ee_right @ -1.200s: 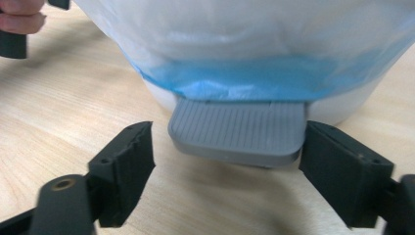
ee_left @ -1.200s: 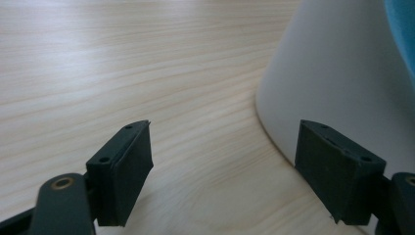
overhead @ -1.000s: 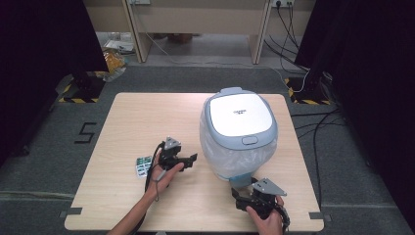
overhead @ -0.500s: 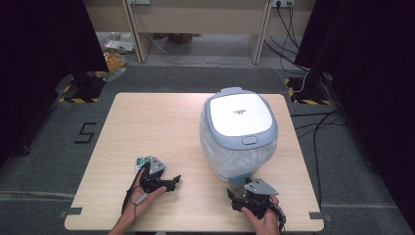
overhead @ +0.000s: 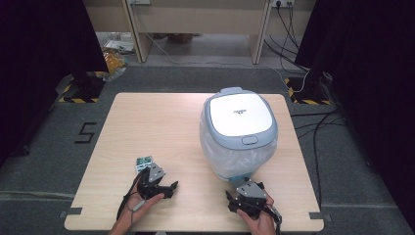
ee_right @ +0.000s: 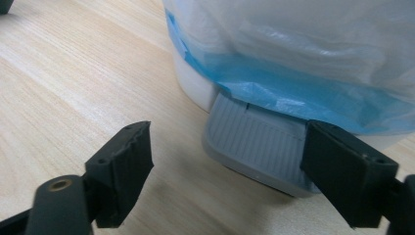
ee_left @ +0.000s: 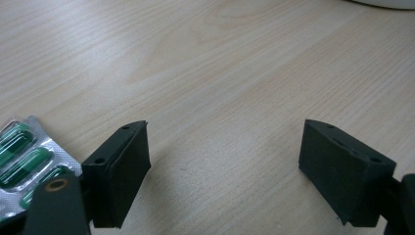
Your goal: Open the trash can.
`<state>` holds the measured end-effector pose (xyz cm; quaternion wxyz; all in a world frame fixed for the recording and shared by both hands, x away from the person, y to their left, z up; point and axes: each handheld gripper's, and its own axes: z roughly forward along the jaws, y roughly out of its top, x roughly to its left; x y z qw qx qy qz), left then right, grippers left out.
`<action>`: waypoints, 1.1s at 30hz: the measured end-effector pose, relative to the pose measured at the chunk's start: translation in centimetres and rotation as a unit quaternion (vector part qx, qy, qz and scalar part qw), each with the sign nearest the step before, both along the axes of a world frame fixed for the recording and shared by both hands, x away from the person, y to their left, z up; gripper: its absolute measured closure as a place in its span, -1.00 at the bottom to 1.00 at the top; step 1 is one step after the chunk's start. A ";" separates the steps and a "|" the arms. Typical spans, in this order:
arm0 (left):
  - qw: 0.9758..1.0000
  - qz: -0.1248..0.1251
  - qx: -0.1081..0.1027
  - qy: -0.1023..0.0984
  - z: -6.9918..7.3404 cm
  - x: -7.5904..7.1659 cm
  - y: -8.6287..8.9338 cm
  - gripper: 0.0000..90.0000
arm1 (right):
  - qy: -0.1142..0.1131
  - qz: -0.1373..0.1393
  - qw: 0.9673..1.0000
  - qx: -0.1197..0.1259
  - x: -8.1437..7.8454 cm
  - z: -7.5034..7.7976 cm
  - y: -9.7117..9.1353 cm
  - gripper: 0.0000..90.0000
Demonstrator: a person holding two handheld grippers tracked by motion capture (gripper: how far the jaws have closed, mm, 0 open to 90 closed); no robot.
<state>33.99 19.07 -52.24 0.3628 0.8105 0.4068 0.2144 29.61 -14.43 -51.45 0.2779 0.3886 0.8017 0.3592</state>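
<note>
A white-lidded pedal bin (overhead: 240, 115) with a clear liner stands on the right half of the wooden table (overhead: 161, 122). Its grey pedal (ee_right: 254, 147) lies just ahead of my right gripper (ee_right: 227, 171), below a blue band of the liner (ee_right: 293, 93). That right gripper (overhead: 242, 193) is open and holds nothing. A blister pack of green capsules (overhead: 143, 161) lies flat near the front left. My left gripper (overhead: 170, 191) rests just in front of it. In the left gripper view the pack (ee_left: 24, 156) sits outside the left jaw. The left gripper (ee_left: 225, 171) has just been opening, with only bare wood between its jaws.
The table's front edge (overhead: 195, 227) runs close under both hands. Bare wood spreads across the left and middle of the table. Beyond it are dark curtains, cables on the floor (overhead: 313, 127) and a floor mark like a 5 (overhead: 86, 133).
My left gripper has drawn back from near the bin toward the front edge, stopping beside the blister pack. Its jaws stand wider. The right gripper has stayed at the bin's foot.
</note>
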 end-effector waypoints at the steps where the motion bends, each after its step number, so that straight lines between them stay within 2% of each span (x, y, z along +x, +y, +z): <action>1: 1.000 0.000 0.000 0.000 0.0 0.0 0.0 -0.59 | 0.001 -0.002 1.000 0.003 0.0 0.0 0.0 -0.58; 4: 1.000 0.000 0.000 -0.003 0.0 -0.1 -0.1 -0.59 | 0.000 -0.003 1.000 0.000 0.0 -0.1 0.0 -0.58; 8: 1.000 0.000 0.002 -0.005 0.0 -0.1 -0.1 -0.59 | 0.002 0.003 1.000 0.008 0.1 -0.1 -0.2 -0.58; 13: 1.000 -0.001 0.000 0.000 0.0 0.0 0.0 -0.60 | 0.008 0.007 1.000 -0.013 0.2 -0.2 0.0 -0.59; 15: 1.000 -0.001 -0.001 0.001 0.0 0.0 0.0 -0.60 | 0.018 0.005 1.000 -0.008 0.3 -0.2 0.0 -0.59; 18: 1.000 -0.001 -0.001 0.001 0.0 0.0 0.0 -0.61 | 0.025 0.008 1.000 -0.012 0.4 -0.3 0.0 -0.59; 21: 1.000 -0.005 -0.007 0.006 -0.1 0.2 0.0 -0.62 | 0.030 0.010 0.999 -0.020 0.5 -0.3 0.1 -0.59; 25: 0.999 -0.007 -0.021 0.027 -0.1 0.6 0.4 -0.64 | 0.029 0.016 0.999 -0.021 0.6 -0.3 0.0 -0.59; 33: 0.999 -0.012 -0.020 0.029 -0.1 0.6 0.3 -0.69 | 0.032 0.021 0.999 -0.020 0.6 -0.3 -0.1 -0.59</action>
